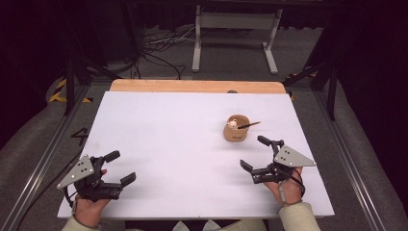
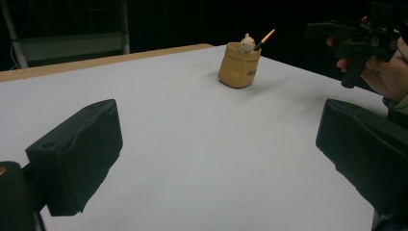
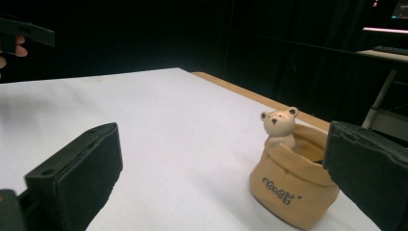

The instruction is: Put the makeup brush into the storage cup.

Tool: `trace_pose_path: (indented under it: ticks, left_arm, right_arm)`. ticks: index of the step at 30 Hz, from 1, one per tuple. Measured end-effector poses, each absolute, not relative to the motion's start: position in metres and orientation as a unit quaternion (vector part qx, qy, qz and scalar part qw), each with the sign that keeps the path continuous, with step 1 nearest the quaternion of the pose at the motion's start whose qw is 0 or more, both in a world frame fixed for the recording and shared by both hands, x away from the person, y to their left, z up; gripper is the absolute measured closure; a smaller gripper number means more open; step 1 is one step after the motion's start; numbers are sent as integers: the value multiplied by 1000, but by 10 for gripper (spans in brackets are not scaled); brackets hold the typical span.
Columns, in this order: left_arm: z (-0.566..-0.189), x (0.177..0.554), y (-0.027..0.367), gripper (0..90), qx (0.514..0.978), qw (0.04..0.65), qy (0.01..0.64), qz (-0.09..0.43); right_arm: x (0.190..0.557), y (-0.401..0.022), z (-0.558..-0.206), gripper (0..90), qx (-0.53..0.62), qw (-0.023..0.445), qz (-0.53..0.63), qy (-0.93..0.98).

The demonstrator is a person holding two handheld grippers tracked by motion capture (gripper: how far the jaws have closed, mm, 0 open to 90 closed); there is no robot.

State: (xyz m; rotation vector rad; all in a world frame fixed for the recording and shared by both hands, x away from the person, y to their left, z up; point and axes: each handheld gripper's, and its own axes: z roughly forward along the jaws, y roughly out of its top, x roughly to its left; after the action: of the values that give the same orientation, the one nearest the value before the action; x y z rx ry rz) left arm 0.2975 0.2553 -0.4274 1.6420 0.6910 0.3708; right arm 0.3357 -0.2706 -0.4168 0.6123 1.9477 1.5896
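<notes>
White table (image 1: pixel 183 125), bare but for tan bear pot (image 1: pixel 235 129) at two o'clock, pencil-like stick (image 1: pixel 249 124) inside. Nothing gripped yet. Right gripper (image 1: pixel 256 156), jaws wide, near pot; left gripper (image 1: pixel 120 168), spread too, at seven o'clock.

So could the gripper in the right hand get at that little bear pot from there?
Probably yes: the right gripper is open, the bear pot sits just ahead, and bare table lies between.

White-topped bench (image 1: pixel 168 139) with wooden far edge (image 1: pixel 192 86), grey carpeted floor (image 1: pixel 231 53), white metal stand (image 1: pixel 235 29), tangled black cables (image 1: pixel 159 48), dark surroundings, yellow-black floor tape (image 1: pixel 60 91)
</notes>
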Motion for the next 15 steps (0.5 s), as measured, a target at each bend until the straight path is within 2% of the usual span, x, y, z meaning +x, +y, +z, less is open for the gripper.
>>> trace_pose_path:
  ticks: [15]
  left_arm:
    - [-429,300,255,28,718,606,303,157]
  right_arm:
    - [337,-274,-443,1,267,238,586,727]
